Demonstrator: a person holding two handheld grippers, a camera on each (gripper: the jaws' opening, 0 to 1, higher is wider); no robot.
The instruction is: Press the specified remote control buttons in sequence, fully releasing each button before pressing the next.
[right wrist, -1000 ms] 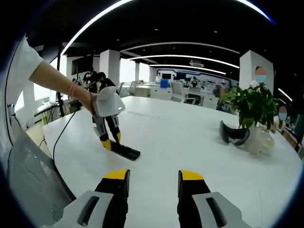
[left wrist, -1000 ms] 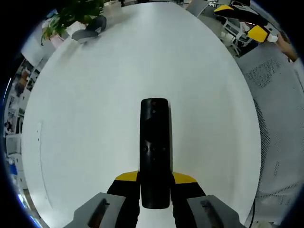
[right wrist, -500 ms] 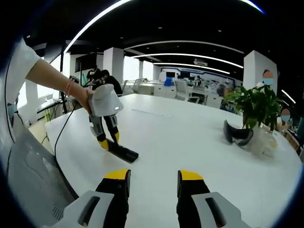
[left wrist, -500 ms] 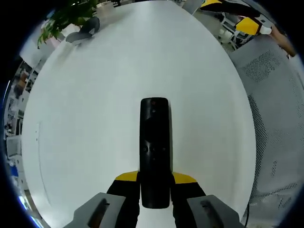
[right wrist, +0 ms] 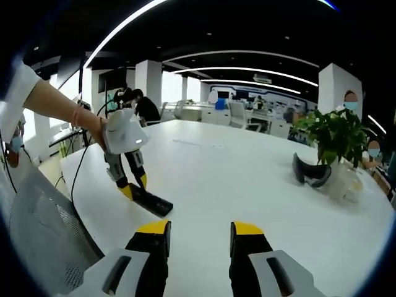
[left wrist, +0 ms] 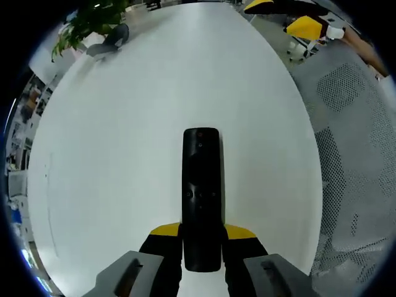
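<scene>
While the black remote control [left wrist: 201, 198] lies flat on the white table [left wrist: 124, 142] in the lower middle of the left gripper view, the left claw [left wrist: 202, 234] grips its near end between two yellow-tipped jaws, one on each long side. The remote points straight up the frame, with a small cluster of buttons near its middle. In the right gripper view the same claw [right wrist: 131, 185] stands left of centre, held by a hand [right wrist: 96, 127] reaching in from the left edge, with the remote [right wrist: 148, 202] stretching from it toward lower right. The right claw [right wrist: 199, 230] rises at bottom centre with its jaws set wide, nothing between them, well apart from the remote. At the right of this frame a potted plant [right wrist: 337, 139] stands beside a dark headset [right wrist: 311, 172]. A mesh chair back [right wrist: 46, 241] fills the lower left.
</scene>
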